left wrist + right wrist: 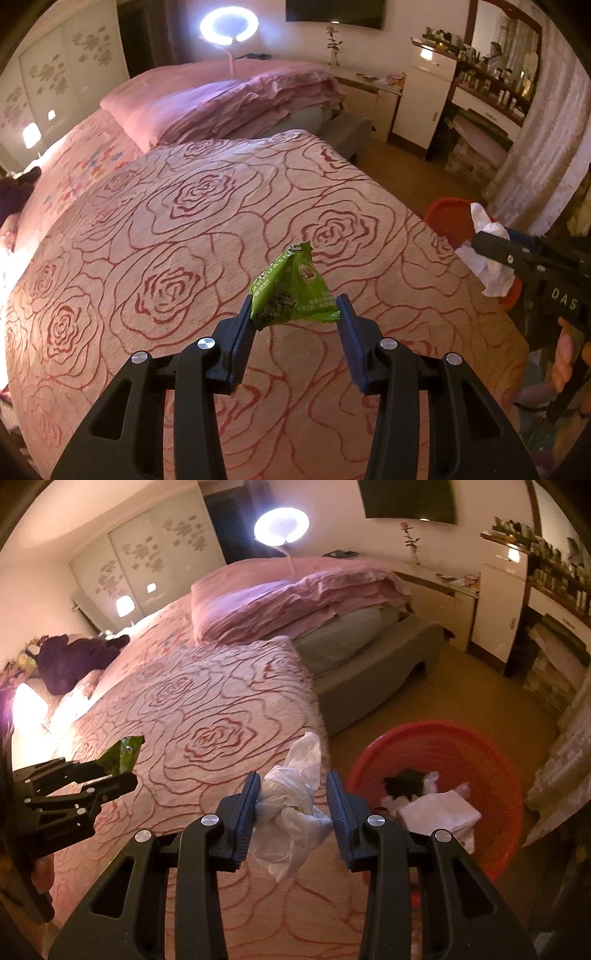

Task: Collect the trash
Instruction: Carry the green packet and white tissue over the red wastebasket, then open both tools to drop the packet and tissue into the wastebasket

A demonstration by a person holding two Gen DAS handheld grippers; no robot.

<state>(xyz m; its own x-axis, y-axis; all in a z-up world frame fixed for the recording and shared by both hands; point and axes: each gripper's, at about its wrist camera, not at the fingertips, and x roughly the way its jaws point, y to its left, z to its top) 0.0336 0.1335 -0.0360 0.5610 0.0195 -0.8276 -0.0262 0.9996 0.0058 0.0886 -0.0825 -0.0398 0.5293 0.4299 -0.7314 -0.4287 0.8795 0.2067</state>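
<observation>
rose bedspread (pixel 207 206), ring lamp (pixel 224 25) (lit)

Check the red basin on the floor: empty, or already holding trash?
Holding trash. Inside the red basin, the right wrist view shows white crumpled paper and a dark scrap.

Bed (pixel 207 716) covered by rose-pattern spread (pixel 207 206). Folded pink quilt (pixel 295 598) stacked at the far end, dark purple garment (pixel 70 661) lying on the far left side. Floor (pixel 461 698) beside the bed carries a red basin (pixel 491 760).
</observation>
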